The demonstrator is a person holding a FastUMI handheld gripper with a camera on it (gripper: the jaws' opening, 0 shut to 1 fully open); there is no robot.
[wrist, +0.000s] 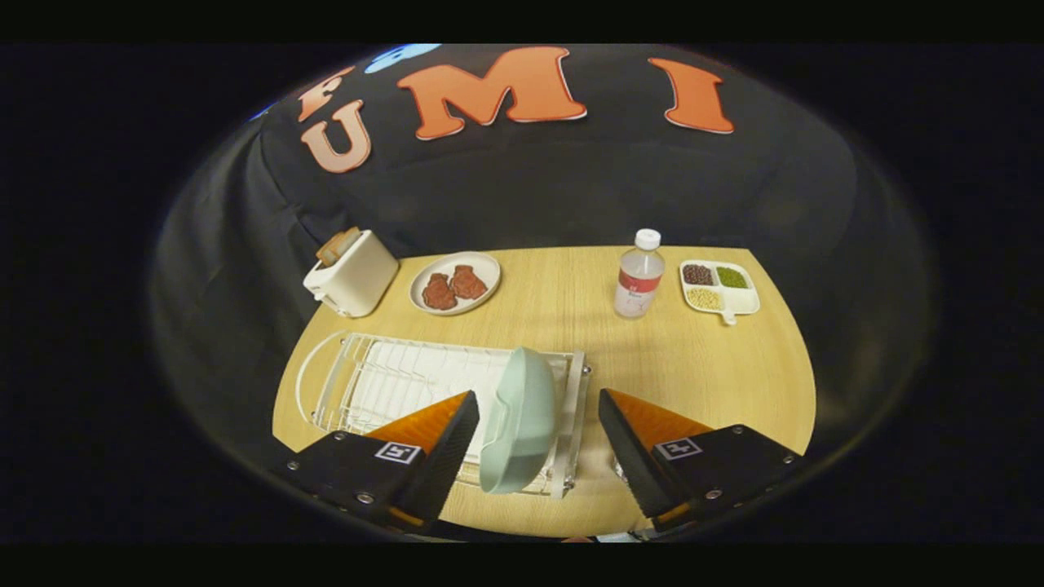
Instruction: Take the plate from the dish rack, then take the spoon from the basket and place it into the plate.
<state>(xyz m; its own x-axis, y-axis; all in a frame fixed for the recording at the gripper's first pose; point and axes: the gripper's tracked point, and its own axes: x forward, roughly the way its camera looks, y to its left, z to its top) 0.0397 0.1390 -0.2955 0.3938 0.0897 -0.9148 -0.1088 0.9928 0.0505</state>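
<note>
A pale green plate [519, 420] stands on edge at the right end of the white wire dish rack [383, 379] on the wooden table [693, 367]. My gripper [538, 408] is open, above the rack, with the plate between its two fingers and nearer the left one. Neither finger touches the plate as far as I can tell. A small shiny object [620, 469], partly hidden behind the right finger, lies on the table beside the rack.
At the back of the table stand a white toaster [352, 273], a plate with two pieces of meat [455, 283], a water bottle [639, 277] and a divided white tray of beans [718, 289]. Bare wood lies right of the rack.
</note>
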